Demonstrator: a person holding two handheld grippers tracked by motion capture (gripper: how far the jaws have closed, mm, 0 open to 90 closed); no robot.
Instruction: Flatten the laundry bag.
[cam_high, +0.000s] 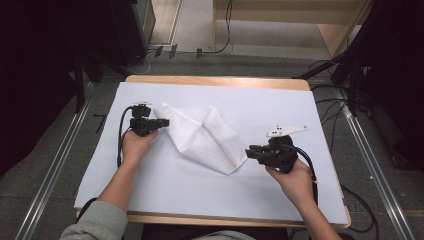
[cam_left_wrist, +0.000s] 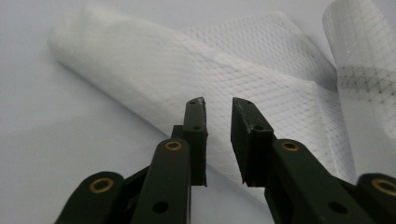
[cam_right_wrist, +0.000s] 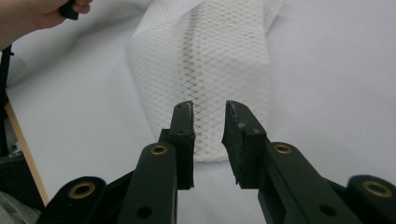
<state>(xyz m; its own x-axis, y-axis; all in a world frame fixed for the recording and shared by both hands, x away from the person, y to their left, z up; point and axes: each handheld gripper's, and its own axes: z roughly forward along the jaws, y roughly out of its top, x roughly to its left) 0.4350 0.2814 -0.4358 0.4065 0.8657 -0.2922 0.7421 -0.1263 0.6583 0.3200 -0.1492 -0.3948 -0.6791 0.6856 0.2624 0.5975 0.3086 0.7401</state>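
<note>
Two grippers, jaws apart, at either end of a folded mesh bag on a white sheet.

In the high view, the right gripper (cam_high: 252, 151) sits at lower right of centre, its tips just beside the bag's (cam_high: 202, 136) lower corner; the left gripper (cam_high: 162, 122) lies at left of centre, its tips at the bag's upper left edge. Both hold nothing. The bag's long axis runs from upper left to lower right, narrowing to a point near the right gripper. In the right gripper view the bag's (cam_right_wrist: 205, 70) near edge lies just beyond the fingers (cam_right_wrist: 183, 126); whether they touch it is hard to tell. In the left gripper view the bag (cam_left_wrist: 154, 79) lies under and ahead of the tips, its right part cut off. The sheet (cam_high: 280, 100) covers a table (cam_high: 215, 80).
</note>
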